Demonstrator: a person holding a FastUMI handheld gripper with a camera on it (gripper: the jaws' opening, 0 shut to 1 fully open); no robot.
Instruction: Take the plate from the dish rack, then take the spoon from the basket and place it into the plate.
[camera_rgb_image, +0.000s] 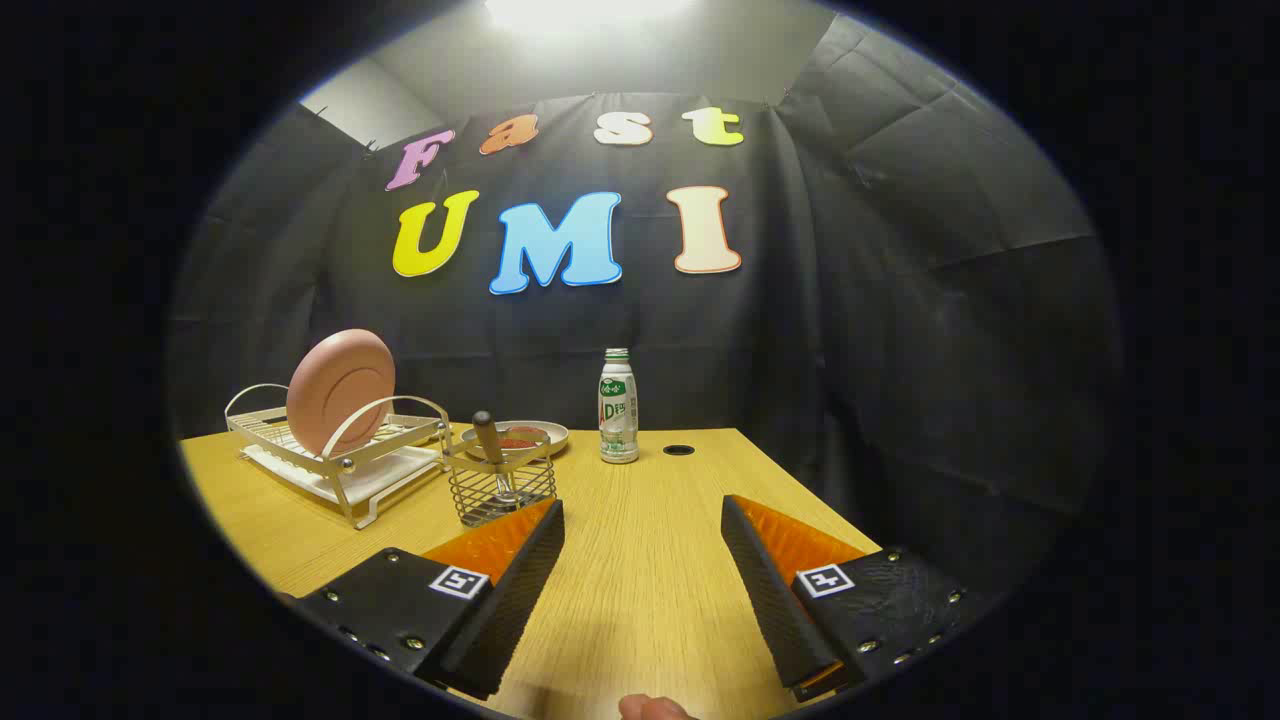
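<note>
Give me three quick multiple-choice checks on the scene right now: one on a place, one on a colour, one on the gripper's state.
1. Where is the plate?
A. flat on the table
B. on edge in the dish rack
C. in the gripper

2. What colour is that plate?
A. pink
B. blue
C. green

3. How is the gripper?
A. shut on the spoon
B. shut on the bottle
C. open, holding nothing

Answers: 1 B, it stands in the rack's slots; 2 A, its face is pink; 3 C, bare table shows between the spread fingers, and the spoon sits in the basket.
</note>
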